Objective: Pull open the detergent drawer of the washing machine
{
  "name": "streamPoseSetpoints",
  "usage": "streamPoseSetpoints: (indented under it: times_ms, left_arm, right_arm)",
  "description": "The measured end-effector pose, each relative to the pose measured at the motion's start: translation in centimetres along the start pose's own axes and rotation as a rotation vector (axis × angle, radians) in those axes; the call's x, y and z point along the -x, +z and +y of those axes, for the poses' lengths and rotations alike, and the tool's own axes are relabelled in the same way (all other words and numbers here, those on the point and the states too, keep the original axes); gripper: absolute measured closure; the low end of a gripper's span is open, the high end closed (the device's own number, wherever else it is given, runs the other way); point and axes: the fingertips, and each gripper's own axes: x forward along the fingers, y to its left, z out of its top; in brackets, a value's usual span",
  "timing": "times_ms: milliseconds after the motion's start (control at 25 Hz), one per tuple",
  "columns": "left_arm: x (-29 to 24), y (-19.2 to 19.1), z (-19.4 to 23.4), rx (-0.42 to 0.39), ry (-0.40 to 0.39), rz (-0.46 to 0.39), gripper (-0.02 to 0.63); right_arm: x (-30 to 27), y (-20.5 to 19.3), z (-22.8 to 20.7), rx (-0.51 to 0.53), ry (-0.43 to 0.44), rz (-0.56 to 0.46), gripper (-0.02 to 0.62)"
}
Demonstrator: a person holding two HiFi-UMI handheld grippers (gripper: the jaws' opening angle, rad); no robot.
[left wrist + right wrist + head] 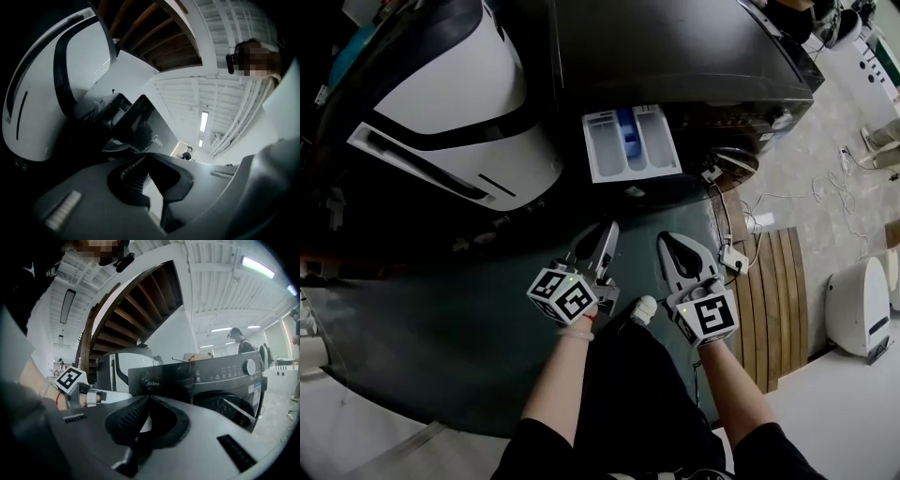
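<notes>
Jutting from washing machine (675,47) toward person (628,412), detergent drawer (609,150), open

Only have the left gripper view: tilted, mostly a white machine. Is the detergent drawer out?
Observer: Yes. The head view shows the detergent drawer standing out from the dark washing machine, with its compartments exposed.
Operator: Right claw holding anything?
Observer: No. In the right gripper view the right claw is shut with nothing between its jaws.
Operator: Is either claw on the drawer?
Observer: Neither. In the head view the left claw and the right claw both sit short of the drawer, on the person's side, touching nothing.
</notes>
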Motion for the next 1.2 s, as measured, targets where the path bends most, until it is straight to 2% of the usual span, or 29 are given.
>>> streamPoseSetpoints:
  times_ms: [240,440,640,1200]
  left_arm:
    - [1.8,2.2,-1.9,-0.233,0.069,0.046,0.597]
    - [3.3,4.0,-4.5,-0.368,0.108,0.060,0.597]
    - [4.7,6.0,-6.4,-0.425,0.145,0.051,0.597]
    - [9.1,11.1,-10.5,-0.488,0.215,-0.001,0.597]
  right_arm:
    - [1.2,1.8,0.2,0.043,0.022,0.007,0.581]
    - [2.6,3.9,0.5,0.054,0.031,-0.020,0.581]
    - [3.8,6.2,1.1,0.058,0.037,-0.029,0.583]
    - [6.9,11.3,3.5,0.072,0.063,-0.058,0.583]
